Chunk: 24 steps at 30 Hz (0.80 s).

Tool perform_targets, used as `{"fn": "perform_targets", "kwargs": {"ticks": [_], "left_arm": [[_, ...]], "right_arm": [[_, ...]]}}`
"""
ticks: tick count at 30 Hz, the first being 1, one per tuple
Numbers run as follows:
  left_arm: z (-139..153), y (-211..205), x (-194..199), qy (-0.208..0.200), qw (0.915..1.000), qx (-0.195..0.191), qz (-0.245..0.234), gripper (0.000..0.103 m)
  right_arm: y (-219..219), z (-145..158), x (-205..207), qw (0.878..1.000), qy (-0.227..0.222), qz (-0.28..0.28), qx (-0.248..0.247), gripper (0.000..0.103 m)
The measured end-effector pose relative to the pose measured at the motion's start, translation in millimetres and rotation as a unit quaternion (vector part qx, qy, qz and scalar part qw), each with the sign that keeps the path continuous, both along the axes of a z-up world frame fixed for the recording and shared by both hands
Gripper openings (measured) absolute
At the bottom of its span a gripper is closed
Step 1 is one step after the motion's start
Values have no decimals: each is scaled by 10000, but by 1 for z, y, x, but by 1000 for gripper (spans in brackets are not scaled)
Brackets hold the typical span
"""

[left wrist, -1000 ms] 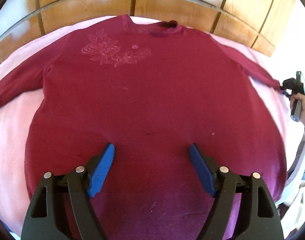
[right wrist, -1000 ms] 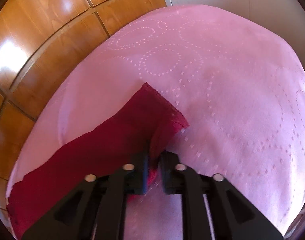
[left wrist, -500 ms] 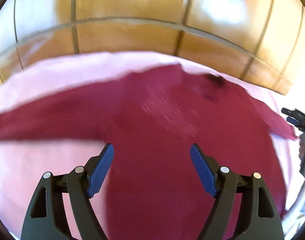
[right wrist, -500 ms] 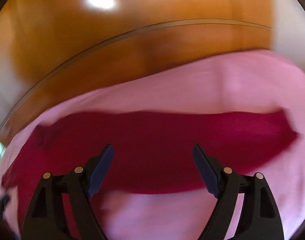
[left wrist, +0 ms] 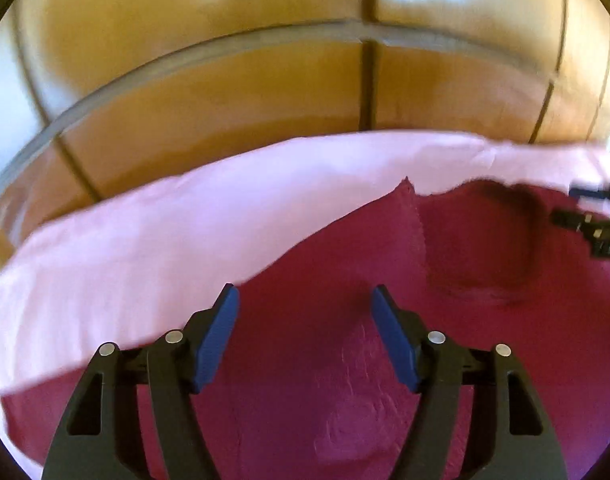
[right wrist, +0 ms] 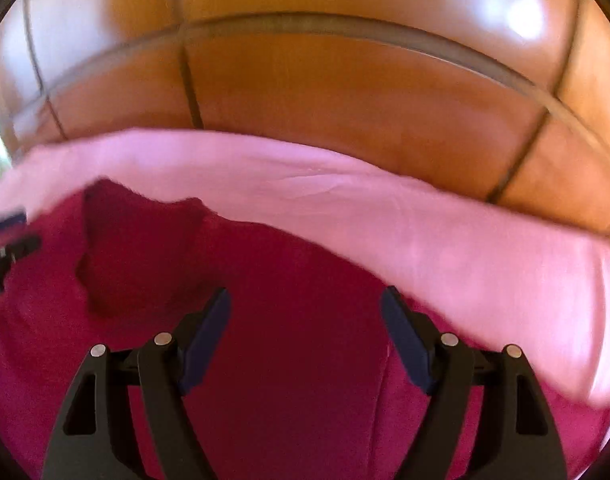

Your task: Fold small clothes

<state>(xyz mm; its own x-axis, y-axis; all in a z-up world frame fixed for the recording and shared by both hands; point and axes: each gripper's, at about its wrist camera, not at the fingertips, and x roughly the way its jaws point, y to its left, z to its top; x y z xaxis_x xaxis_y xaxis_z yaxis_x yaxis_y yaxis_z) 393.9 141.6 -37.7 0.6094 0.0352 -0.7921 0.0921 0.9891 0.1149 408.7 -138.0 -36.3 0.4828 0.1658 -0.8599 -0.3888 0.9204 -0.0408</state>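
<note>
A dark red long-sleeved sweater (left wrist: 305, 380) lies flat on a pink sheet (left wrist: 165, 240), its neckline (left wrist: 485, 224) toward the wooden panels. My left gripper (left wrist: 304, 296) hovers over the shoulder left of the neckline; its jaws are closing, with only flat cloth below and nothing pinched between the blue pads. My right gripper (right wrist: 305, 294) stands open over the sweater (right wrist: 297, 264) at the other shoulder, right of the neckline (right wrist: 137, 240). Each gripper shows at the edge of the other's view: the right gripper (left wrist: 597, 220) and the left gripper (right wrist: 5, 240). Both views are motion-blurred.
Glossy wooden panels (left wrist: 265, 92) rise just behind the pink sheet's (right wrist: 445, 232) far edge and fill the upper half of both views (right wrist: 345, 92). Bare sheet runs outward beyond each shoulder.
The right gripper let go of the sleeve cuff, opened, rolled and swept over to the shoulder. The left gripper moved from above the hem up to the other shoulder.
</note>
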Motion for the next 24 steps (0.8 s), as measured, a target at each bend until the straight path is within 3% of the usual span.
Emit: {"fn": "perform_targets", "kwargs": {"ticks": [3, 4, 6, 7, 8, 13, 15, 17, 18, 19, 22, 24], "left_arm": [[-8, 0, 18, 55, 9998, -18, -197, 68], [-11, 3, 22, 105, 9997, -71, -213, 59], [-21, 5, 31, 360, 9991, -162, -179, 36], [-24, 7, 32, 312, 9990, -287, -141, 21], [-23, 9, 30, 232, 9991, -343, -108, 12], [-26, 26, 37, 105, 9955, -820, 470, 8], [-34, 18, 43, 117, 9969, -585, 511, 8], [-35, 7, 42, 22, 9985, -205, 503, 9], [-33, 8, 41, 28, 9981, -255, 555, 12], [-26, 13, 34, 7, 9970, -467, 623, 19], [-8, 33, 4, -202, 9906, -945, 970, 49], [-2, 43, -21, -307, 9855, -1254, 1102, 50]], "right_arm": [[-1, -5, 10, 9993, 116, 324, -128, 80], [0, -10, 15, 9988, 274, 396, -116, 79], [2, -16, 19, 9986, 307, 425, -121, 55], [2, -15, 18, 9989, 263, 388, -80, 29], [1, -14, 18, 9992, 233, 323, -40, 13], [-2, -13, 21, 9999, -64, -109, -94, 10], [3, -24, 24, 9992, -124, -305, -205, 13], [4, -22, 24, 9984, -182, -496, -175, 28], [0, -17, 22, 9976, -183, -654, -150, 41], [-7, -10, 17, 9966, -203, -797, -28, 69], [-19, 11, -12, 9941, -395, -952, 324, 76], [-23, 18, -34, 9929, -423, -988, 505, 83]]}}
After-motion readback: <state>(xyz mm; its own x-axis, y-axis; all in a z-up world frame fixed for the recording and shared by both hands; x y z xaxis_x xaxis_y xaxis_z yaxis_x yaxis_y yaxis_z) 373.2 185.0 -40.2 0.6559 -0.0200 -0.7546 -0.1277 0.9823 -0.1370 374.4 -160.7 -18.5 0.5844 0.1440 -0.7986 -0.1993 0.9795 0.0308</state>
